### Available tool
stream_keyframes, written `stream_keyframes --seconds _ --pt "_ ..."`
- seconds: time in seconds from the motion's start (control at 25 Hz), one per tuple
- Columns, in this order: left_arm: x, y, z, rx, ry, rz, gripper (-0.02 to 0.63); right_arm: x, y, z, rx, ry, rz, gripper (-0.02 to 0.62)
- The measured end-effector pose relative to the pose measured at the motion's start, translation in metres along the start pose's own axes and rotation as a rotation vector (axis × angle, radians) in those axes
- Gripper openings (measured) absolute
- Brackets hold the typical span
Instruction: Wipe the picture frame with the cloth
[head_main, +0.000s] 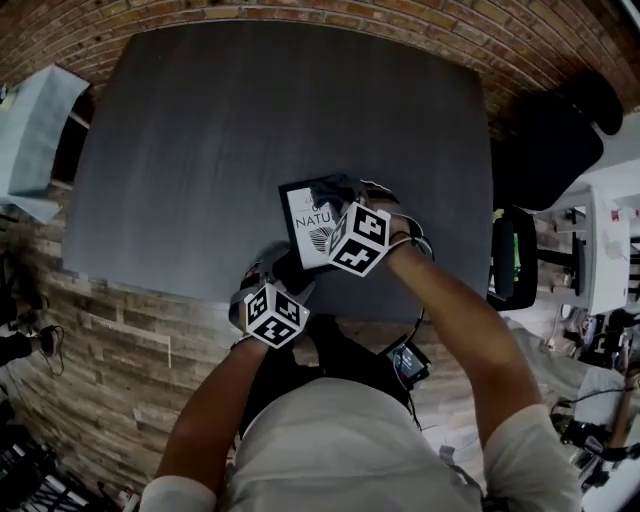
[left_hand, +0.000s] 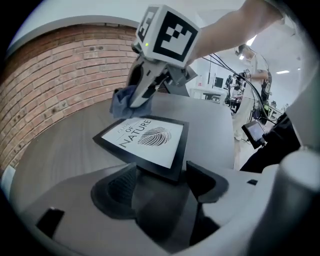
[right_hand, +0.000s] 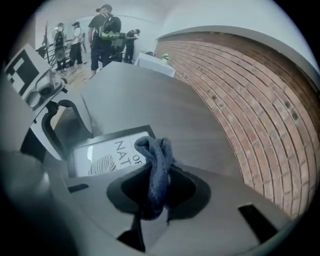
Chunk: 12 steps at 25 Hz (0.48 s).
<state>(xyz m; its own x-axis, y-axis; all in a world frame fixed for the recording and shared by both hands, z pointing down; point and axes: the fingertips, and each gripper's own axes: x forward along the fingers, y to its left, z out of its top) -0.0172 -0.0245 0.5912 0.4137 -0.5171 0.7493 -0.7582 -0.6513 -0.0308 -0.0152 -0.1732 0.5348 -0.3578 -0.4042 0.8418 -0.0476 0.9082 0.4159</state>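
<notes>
Head view: picture frame (head_main: 308, 225) lies lengthwise, pointing away from the person

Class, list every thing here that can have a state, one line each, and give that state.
Left gripper: open, a frame corner between its jaws, not clamped.
Right gripper: shut on the cloth.
Frame: face up on the table.
Cloth: bunched, at the frame's far corner.
</notes>
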Motion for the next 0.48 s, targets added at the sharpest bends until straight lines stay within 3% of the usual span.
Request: stream_keyframes --seconds 0.28,0.48 --pt "0.000 0.001 -0.002 -0.059 -0.006 -0.003 0.308 0.036 -0.011 0.057 -0.147 -0.046 -0.013 0.094" --pt "0.000 0.005 -0.004 -0.102 -0.009 0.007 0.307 0.053 0.000 0.068 -0.261 -0.025 -0.021 0.094"
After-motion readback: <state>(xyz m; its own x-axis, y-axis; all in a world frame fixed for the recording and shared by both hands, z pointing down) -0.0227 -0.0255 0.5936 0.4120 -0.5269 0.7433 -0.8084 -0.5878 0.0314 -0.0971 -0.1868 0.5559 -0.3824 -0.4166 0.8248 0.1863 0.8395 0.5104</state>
